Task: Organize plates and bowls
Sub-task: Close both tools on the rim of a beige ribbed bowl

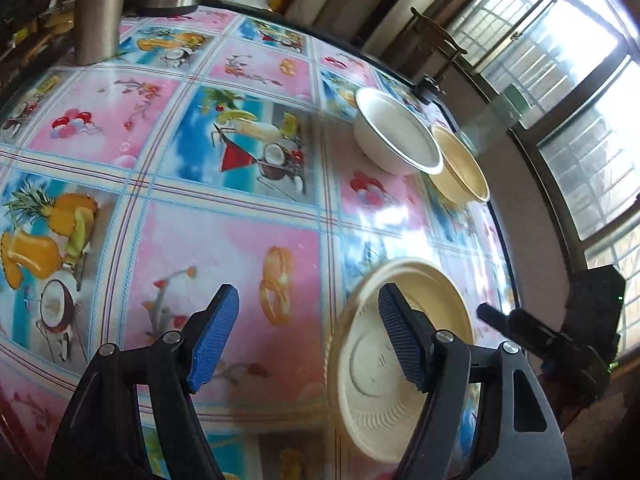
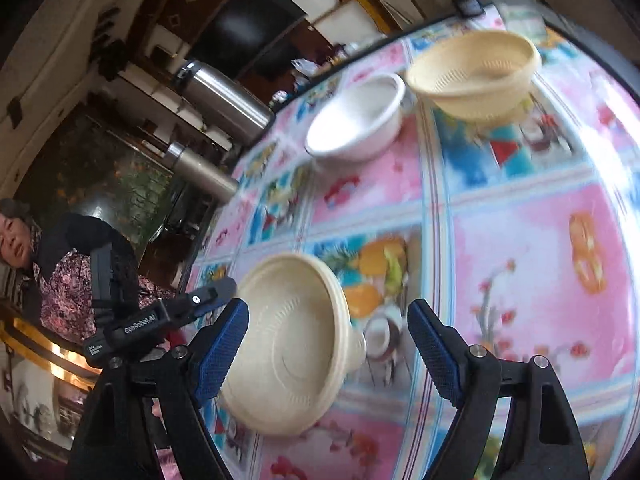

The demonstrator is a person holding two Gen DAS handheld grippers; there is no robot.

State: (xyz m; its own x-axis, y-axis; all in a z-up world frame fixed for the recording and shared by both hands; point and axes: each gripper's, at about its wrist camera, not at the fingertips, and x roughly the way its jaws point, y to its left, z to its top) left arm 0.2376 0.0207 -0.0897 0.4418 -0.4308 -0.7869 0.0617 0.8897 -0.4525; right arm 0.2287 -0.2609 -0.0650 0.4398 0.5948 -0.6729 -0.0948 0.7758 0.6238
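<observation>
A shallow cream bowl [image 1: 372, 380] with a ribbed inside rests on the fruit-print tablecloth [image 1: 224, 240]. My left gripper [image 1: 308, 336] is open, and its right fingertip hangs over the bowl's inside. In the right wrist view the same cream bowl [image 2: 296, 344] lies between the fingers of my open right gripper [image 2: 328, 354], close to the left pad. Farther off stand a white bowl [image 1: 396, 132] [image 2: 356, 120] and a deeper cream bowl [image 1: 460, 168] [image 2: 476, 72], side by side. Nothing is gripped.
Two steel flasks [image 2: 224, 100] stand at the table's far edge, also seen as steel flasks [image 1: 100, 8]. A person [image 2: 68, 280] sits beside the table. The table edge [image 1: 508, 240] runs near a barred window. The right gripper's body [image 1: 520, 328] shows right of the bowl.
</observation>
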